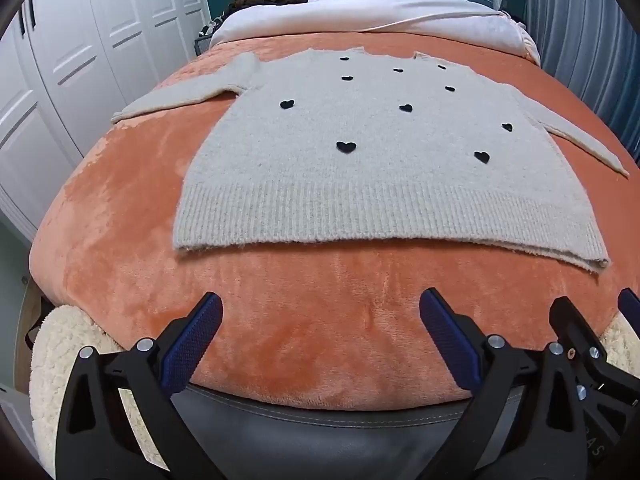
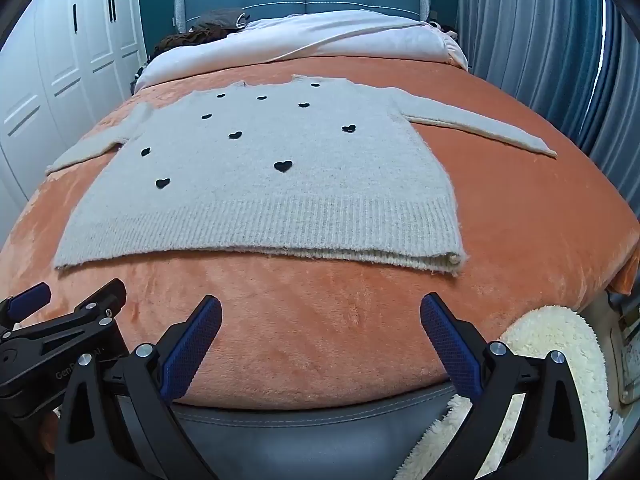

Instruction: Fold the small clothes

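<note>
Sweater (image 1: 360,168) lies flat on the orange blanket (image 1: 120,208), soft and floppy; best pinched at its ribbed hem corners. Left gripper (image 1: 320,312) and right gripper (image 2: 320,314) gape empty.

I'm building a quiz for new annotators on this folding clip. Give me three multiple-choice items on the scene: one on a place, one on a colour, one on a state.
1. Where does the sweater lie?
A. on the orange blanket
B. on the white wardrobe
C. on the floor

2. What colour are the hearts on it?
A. red
B. black
C. white

3. How do the jaws of the left gripper and the right gripper stand?
A. both shut on the hem
B. one shut
C. both open, holding nothing

Key: 1 A, it is spread flat on the blanket; 2 B, dark shapes on pale grey knit; 3 C, only blanket shows between the pads.
</note>
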`<state>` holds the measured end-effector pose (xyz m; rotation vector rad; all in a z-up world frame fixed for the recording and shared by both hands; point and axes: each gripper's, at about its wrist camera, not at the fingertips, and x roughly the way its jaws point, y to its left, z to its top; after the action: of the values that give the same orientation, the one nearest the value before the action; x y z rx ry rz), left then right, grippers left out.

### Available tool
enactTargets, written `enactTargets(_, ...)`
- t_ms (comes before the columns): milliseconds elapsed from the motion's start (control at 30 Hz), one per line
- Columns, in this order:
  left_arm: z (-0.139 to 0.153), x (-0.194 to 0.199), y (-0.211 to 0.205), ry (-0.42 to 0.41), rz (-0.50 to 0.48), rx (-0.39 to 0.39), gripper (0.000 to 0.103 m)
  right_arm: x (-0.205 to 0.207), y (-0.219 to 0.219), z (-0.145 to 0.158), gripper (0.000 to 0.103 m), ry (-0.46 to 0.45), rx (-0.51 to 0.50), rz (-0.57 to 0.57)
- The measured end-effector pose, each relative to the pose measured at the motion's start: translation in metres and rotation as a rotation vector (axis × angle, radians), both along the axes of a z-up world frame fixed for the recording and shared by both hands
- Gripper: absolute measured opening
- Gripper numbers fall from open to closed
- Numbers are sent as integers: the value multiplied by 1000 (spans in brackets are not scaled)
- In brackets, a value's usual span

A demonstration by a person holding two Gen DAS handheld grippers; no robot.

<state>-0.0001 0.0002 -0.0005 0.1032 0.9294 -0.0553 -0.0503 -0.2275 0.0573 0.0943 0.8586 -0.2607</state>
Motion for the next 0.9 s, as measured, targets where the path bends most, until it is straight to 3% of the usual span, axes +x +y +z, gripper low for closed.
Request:
enactTargets(200,7,8,-5,19,-5,5,96,-4,-6,2,98,5,27,-1)
enactTargets(900,3,-4,-6,-28,-12,26,96,-3,-2,1,98,8,3,-20)
